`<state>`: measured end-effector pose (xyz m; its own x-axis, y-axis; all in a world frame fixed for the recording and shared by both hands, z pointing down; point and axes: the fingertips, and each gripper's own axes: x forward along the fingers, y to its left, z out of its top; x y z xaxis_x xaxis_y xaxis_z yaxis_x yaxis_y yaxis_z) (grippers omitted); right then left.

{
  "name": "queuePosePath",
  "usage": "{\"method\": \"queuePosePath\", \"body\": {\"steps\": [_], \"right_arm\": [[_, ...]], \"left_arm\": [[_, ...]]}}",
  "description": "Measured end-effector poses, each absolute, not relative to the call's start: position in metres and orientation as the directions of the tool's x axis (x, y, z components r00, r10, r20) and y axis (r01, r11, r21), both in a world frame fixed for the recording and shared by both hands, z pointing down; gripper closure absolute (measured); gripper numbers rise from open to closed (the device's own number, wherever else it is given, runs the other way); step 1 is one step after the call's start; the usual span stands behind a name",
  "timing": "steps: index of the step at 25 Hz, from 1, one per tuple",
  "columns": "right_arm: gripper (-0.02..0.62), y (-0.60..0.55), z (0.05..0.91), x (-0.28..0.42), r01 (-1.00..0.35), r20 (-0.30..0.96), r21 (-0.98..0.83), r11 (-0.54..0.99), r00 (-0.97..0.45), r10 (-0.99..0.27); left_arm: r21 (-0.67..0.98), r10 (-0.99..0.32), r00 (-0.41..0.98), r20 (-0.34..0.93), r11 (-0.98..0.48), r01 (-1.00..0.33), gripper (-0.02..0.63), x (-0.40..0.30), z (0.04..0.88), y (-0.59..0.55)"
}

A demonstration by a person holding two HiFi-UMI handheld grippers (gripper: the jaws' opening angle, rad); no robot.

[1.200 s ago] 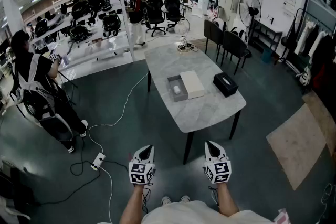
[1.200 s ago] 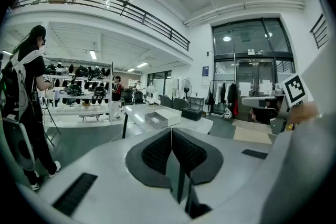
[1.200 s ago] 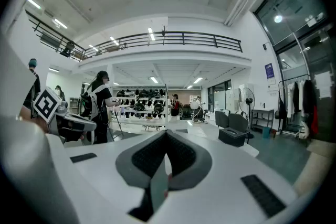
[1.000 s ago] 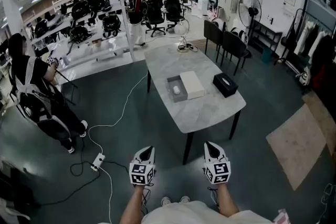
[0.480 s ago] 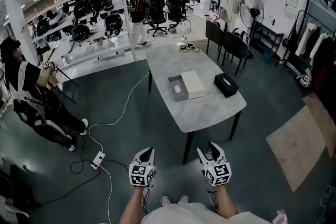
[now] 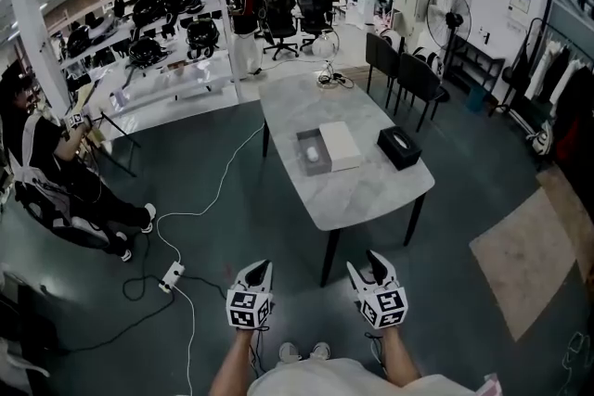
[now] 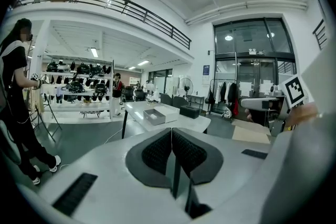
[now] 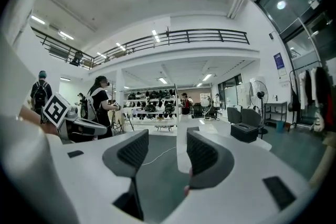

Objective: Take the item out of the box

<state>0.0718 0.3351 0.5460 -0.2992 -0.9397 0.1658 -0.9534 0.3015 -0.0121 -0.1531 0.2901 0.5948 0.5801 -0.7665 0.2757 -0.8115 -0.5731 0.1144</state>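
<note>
An open grey box (image 6: 303,142) stands on the marble table (image 6: 357,190) far ahead, with a small white item (image 6: 313,155) inside it. Its white lid (image 6: 340,146) lies right beside it. The same box (image 7: 156,114) shows small and distant in the left gripper view. Both grippers hang low near my body, well short of the table. My left gripper (image 6: 259,266) (image 7: 171,139) is shut, its ribbed pads pressed together with nothing in them. My right gripper (image 6: 368,263) (image 8: 167,152) is open and empty.
A black tissue box (image 6: 399,147) (image 8: 244,131) sits on the table's right side. A person (image 6: 42,172) stands at the left near shelves of helmets (image 6: 158,32). A white cable and power strip (image 6: 174,274) lie on the floor. Chairs (image 6: 408,74) and a fan (image 6: 445,19) stand beyond.
My right gripper has opened; its tips were together one second ago. The left gripper stays shut. The person at the left has shifted further left.
</note>
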Motion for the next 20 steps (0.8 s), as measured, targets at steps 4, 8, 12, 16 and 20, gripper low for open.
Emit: {"method": "queuePosePath", "body": {"steps": [4, 8, 12, 16, 20], "right_arm": [[0.389, 0.335, 0.547, 0.080, -0.948, 0.166, -0.021, 0.318, -0.317, -0.934], [0.397, 0.334, 0.548, 0.088, -0.939, 0.162, -0.027, 0.342, -0.342, -0.926], [0.397, 0.330, 0.551, 0.096, -0.934, 0.164, -0.022, 0.357, -0.356, -0.920], [0.398, 0.326, 0.551, 0.103, -0.934, 0.164, -0.025, 0.357, -0.356, -0.920], [0.399, 0.326, 0.555, 0.105, -0.934, 0.163, -0.028, 0.356, -0.356, -0.920]], "left_arm": [[0.112, -0.771, 0.571, 0.282, -0.564, -0.818, 0.591, -0.143, 0.595, 0.293], [0.106, -0.780, 0.557, 0.285, -0.552, -0.827, 0.591, -0.133, 0.596, 0.296], [0.103, -0.785, 0.543, 0.298, -0.539, -0.836, 0.591, -0.125, 0.602, 0.298], [0.095, -0.788, 0.535, 0.305, -0.534, -0.840, 0.591, -0.120, 0.600, 0.297], [0.087, -0.791, 0.533, 0.302, -0.534, -0.841, 0.591, -0.117, 0.599, 0.296]]}}
